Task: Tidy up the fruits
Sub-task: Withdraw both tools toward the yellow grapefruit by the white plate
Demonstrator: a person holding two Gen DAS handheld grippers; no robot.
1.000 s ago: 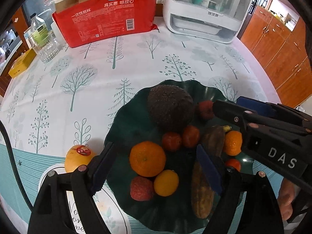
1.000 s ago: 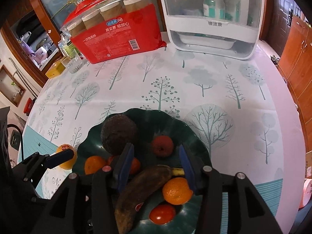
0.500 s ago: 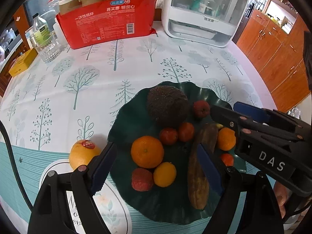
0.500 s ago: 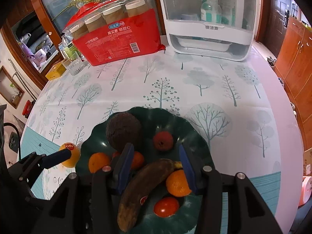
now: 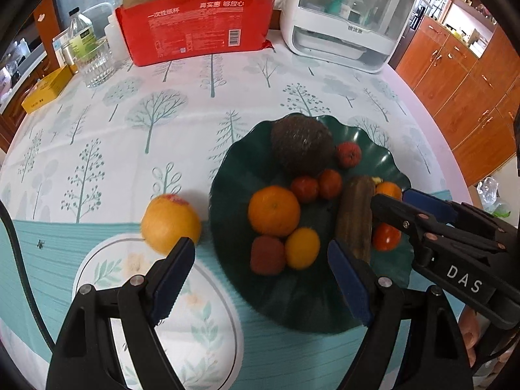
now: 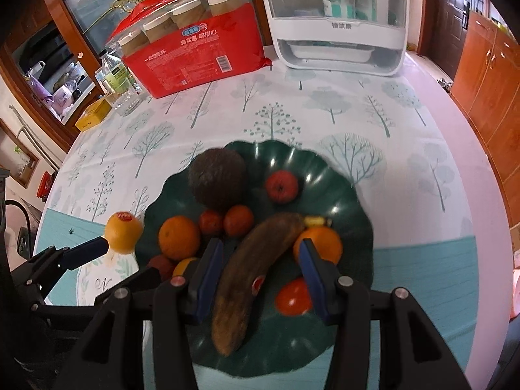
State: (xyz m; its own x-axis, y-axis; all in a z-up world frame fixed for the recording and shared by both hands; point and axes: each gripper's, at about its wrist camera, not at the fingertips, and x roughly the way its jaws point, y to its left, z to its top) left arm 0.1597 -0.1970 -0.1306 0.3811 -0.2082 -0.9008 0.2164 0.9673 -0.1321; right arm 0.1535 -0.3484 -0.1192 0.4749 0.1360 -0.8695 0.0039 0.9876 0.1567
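Across the table (image 5: pixel 227 91) lies a white cloth printed with pale trees, turning teal at my near edge; orange-brown cabinets (image 5: pixel 464 74) line the room to the right. At the far side stand a red pack of paper cups (image 5: pixel 198 22), a white appliance with a clear hood (image 5: pixel 347 19), a ribbed glass (image 5: pixel 96 65) and a yellow box (image 5: pixel 47 89). A dark green scalloped plate (image 6: pixel 328 169) holds a dark avocado (image 6: pixel 217 178), a browned banana (image 6: pixel 256 266), oranges, tomatoes and small red fruits. One stickered orange (image 5: pixel 170 222) sits on the cloth just left of the plate. My left tongs (image 5: pixel 260 276) and right tongs (image 6: pixel 256 273) are both released, grasping nothing; the right pair straddles the banana.
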